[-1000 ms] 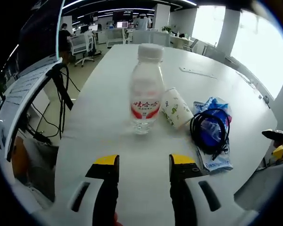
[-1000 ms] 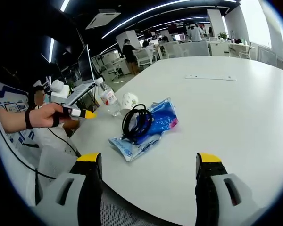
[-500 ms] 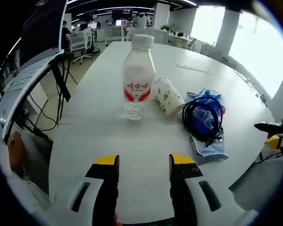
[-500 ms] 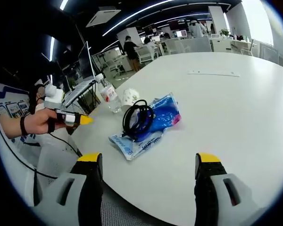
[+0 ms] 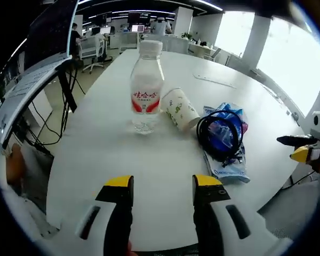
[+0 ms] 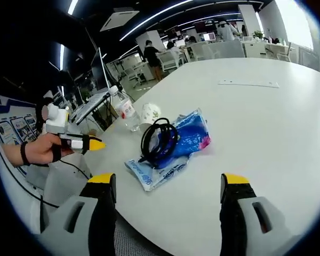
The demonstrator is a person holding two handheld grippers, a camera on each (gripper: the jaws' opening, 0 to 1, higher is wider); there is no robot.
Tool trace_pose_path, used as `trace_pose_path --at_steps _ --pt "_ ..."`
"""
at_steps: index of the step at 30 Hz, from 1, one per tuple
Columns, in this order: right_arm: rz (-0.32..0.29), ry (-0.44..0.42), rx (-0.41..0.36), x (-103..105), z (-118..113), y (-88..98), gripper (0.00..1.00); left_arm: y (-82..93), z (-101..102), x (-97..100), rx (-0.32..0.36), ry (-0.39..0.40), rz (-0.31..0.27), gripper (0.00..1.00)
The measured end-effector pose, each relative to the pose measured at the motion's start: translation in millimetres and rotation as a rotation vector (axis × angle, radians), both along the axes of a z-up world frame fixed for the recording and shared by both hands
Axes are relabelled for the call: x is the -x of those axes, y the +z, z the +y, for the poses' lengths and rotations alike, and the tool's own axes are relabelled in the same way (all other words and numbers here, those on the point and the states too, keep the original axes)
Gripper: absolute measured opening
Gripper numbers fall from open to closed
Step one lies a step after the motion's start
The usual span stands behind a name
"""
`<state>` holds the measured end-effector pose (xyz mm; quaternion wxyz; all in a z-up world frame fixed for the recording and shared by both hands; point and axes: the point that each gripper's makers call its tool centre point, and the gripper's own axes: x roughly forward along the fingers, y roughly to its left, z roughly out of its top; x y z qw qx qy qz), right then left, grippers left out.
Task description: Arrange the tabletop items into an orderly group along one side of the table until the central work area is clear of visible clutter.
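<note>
Yellow-tipped left gripper (image 5: 163, 184) level, fingers parted; right gripper (image 6: 169, 184) wider

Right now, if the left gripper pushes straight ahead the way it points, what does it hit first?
Most likely the water bottle, standing upright just left of the line from the left gripper. The paper cup lies beside it on the right; depth is hard to judge.

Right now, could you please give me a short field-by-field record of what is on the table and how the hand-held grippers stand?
table: white
water bottle: upright, capped
paper cup: on its side, beside the bottle
black cable: coiled on the blue packet
blue packet: flat under the cable
left hand-held gripper: open, holding nothing
right hand-held gripper: open, holding nothing
</note>
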<state>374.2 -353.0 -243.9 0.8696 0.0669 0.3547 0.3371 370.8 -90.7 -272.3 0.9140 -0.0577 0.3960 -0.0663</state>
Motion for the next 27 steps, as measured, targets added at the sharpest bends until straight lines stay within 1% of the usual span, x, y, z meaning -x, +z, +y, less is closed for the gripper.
trace_pose_path --at_steps 2,5,9,13,20,27 --pt "-0.003 0.013 0.007 -3.7 1.5 0.6 0.80 5.9 -3.1 -3.4 0.009 -0.008 -0.027 0.44" --pt "-0.008 0.031 0.010 -11.0 4.9 3.4 0.80 9.9 -6.1 -6.4 0.007 -0.023 -0.049 0.44" --pt "-0.016 0.051 0.006 -20.3 13.1 9.9 0.80 18.6 -11.2 -9.5 0.034 -0.034 -0.095 0.45" --pt "-0.022 0.077 0.009 -29.2 23.6 13.8 0.79 22.3 -13.6 -10.7 0.034 -0.046 -0.117 0.46" --pt "-0.026 0.135 0.025 -39.2 42.9 15.7 0.78 25.2 -9.6 -11.7 0.027 -0.050 -0.132 0.46" --pt "-0.024 0.167 0.001 -58.3 67.4 20.2 0.76 24.6 0.1 -5.4 0.037 -0.022 -0.135 0.46"
